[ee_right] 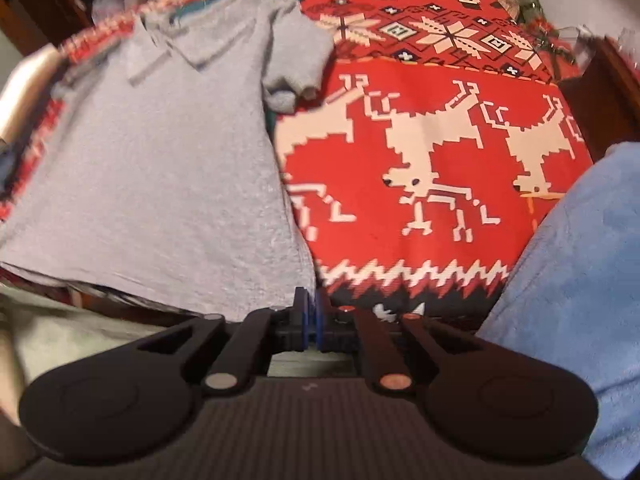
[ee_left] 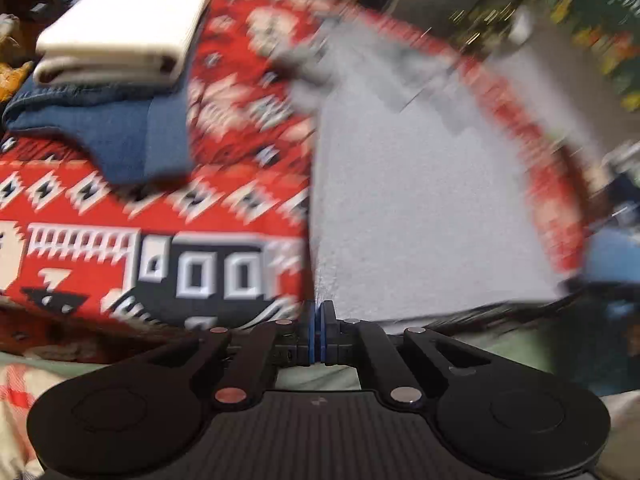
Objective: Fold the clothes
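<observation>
A red woven blanket (ee_right: 420, 152) with white reindeer and snowflake motifs is being used as the folding surface, filling the centre and right of the right wrist view.

At the bottom centre of the left wrist view, the left gripper (ee_left: 319, 330) is being held with its blue-padded fingers pressed together on the near hem of a grey polo shirt (ee_left: 420, 200); fabric is seen running right into the pads. At the bottom centre of the right wrist view, the right gripper (ee_right: 310, 320) is likewise being kept closed at the shirt's other lower corner, though the cloth between its pads is hardly visible, so that grip is judged rather than seen.

The shirt is lying spread on the blanket, collar toward the upper left of the right wrist view, one short sleeve crumpled at upper centre. The left view is being blurred by motion.

Judged from this, the hem is being carried. Both corners should be kept level and taut and brought up square to the shoulders, with the rumpled sleeve flattened or tucked in.

In the upper left of the left wrist view, a folded white garment (ee_left: 128, 24) is resting on folded denim (ee_left: 100, 128).
</observation>
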{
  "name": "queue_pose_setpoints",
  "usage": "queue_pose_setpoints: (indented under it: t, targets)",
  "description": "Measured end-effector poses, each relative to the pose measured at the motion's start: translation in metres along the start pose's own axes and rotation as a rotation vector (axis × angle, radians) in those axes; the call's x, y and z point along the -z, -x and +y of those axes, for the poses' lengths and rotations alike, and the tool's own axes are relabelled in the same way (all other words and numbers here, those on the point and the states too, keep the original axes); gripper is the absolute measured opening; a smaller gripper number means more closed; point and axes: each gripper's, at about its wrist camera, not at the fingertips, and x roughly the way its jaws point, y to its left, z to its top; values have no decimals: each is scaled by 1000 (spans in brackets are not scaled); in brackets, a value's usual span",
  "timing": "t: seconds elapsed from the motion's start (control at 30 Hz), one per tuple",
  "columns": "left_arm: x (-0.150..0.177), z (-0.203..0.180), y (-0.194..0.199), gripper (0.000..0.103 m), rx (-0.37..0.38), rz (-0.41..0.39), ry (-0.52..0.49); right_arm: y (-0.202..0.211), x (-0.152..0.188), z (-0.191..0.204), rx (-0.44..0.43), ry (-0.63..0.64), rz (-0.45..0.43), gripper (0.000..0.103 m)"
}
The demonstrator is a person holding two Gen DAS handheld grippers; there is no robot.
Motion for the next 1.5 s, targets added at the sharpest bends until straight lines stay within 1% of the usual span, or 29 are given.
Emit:
queue_pose_setpoints:
  t: [0.07, 0.17, 0.23, 0.3, 0.37, 0.5, 0.57, 0.6, 0.63, 0.7, 0.73, 0.77, 0.8, 0.83, 0.87, 0.93, 1.0, 1.07, 1.13, 1.17, 1.2, 1.23, 1.3, 1.33, 1.37, 1.4, 1.43, 1.5]
  targets:
    - [-3, -5, 8, 3, -30, -14, -42, 2, 1, -1, 1, 6, -4, 3]
    - [-1, -3, -1, 3, -62, 35, -42, 0, 0, -1, 0, 14, 0, 3]
    - [3, 5, -3, 3, -43, 53, -14, -2, 0, -1, 0, 19, 2, 3]
    - [3, 9, -1, 3, -25, 44, 13, -4, -1, -1, -1, 24, 4, 3]
    - [2, 9, -7, 3, -42, 54, 15, -5, -2, -1, -1, 30, 6, 3]
    - [6, -5, -33, 3, -104, 90, -76, -17, 0, 6, 16, 71, 27, 4]
    - [10, -6, -45, 5, -113, 130, -93, -20, 3, 10, 23, 90, 35, 6]
    - [12, -7, -50, 5, -117, 151, -99, -21, 4, 10, 24, 92, 37, 9]
    - [15, -6, -53, 6, -116, 166, -97, -21, 5, 10, 23, 88, 36, 14]
    - [17, -5, -50, 12, -117, 162, -96, -17, 5, 9, 24, 75, 21, 22]
    - [17, -4, -47, 14, -117, 150, -96, -15, 5, 8, 20, 69, 8, 24]
    - [16, -3, -43, 23, -115, 131, -93, -13, 4, 9, 16, 65, -4, 30]
    - [14, -3, -38, 33, -111, 107, -88, -11, 2, 10, 12, 68, -16, 39]
    - [13, -3, -33, 36, -107, 81, -84, -10, 1, 12, 9, 75, -28, 48]
    - [11, -3, -29, 37, -103, 55, -79, -8, -1, 14, 6, 83, -39, 52]
    - [6, -3, -20, 42, -100, 3, -68, -5, -4, 19, 1, 98, -63, 71]
    - [0, -5, -16, 50, -115, -51, -58, -2, -7, 23, -5, 113, -86, 78]
    - [-8, -8, -16, 51, -144, -78, -76, 1, -10, 27, -10, 128, -110, 79]
    - [-18, -12, -16, 52, -172, -100, -107, 4, -13, 32, -16, 143, -133, 83]
    - [-23, -14, -17, 55, -185, -113, -126, 5, -15, 33, -19, 145, -145, 84]
    - [-28, -16, -16, 61, -197, -135, -139, 7, -19, 34, -21, 144, -159, 87]
    - [-34, -18, -14, 63, -208, -158, -152, 10, -24, 34, -21, 144, -173, 89]
    - [-48, -22, -12, 73, -234, -207, -184, 14, -34, 35, -11, 151, -209, 92]
    - [-56, -25, -12, 77, -239, -228, -209, 16, -41, 37, -5, 166, -229, 95]
    - [-65, -28, -12, 84, -237, -246, -239, 18, -49, 38, 0, 185, -247, 97]
    - [-74, -29, -13, 90, -240, -255, -254, 18, -57, 39, 10, 206, -265, 102]
    - [-83, -31, -15, 90, -244, -262, -266, 18, -66, 41, 25, 226, -279, 102]
    - [-105, -30, -22, 90, -248, -254, -253, 16, -86, 43, 55, 257, -302, 102]
